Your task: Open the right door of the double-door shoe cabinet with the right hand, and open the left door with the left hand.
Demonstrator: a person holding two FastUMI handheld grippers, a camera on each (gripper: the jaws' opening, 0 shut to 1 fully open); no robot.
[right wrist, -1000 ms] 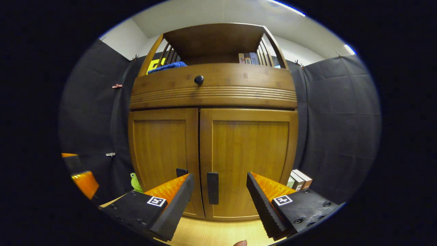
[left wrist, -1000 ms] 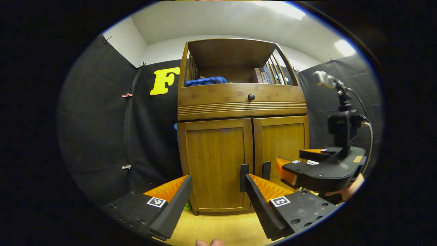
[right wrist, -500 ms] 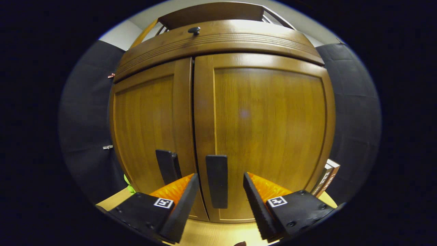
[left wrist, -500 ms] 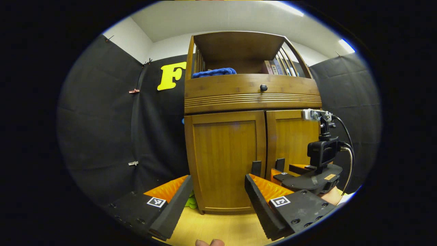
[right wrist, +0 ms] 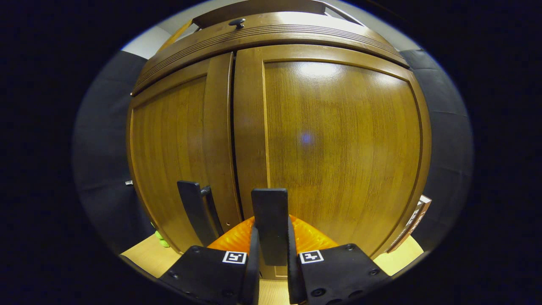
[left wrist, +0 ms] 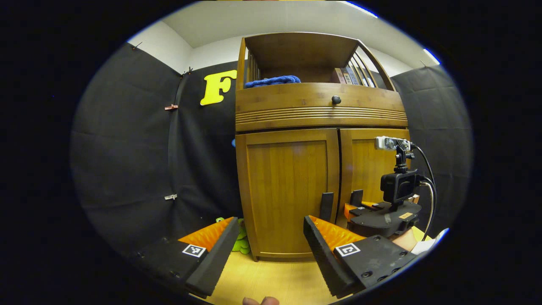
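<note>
the shoe cabinet (left wrist: 315, 110) of warm brown wood stands upright on the pale worktop (left wrist: 271, 279). its right door (right wrist: 338, 144) and left door (right wrist: 178, 148) are both shut, each with a dark upright handle near the middle seam.

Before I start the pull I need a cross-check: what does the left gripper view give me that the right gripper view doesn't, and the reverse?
Left gripper view: the left hand-held gripper, open, short of the left door handle; the blue towel and books on the top shelf.
Right gripper view: close up, the right hand-held gripper with both fingers pressed on the right door handle.
Both: the left door and right door closed, the seam between them narrow.
</note>
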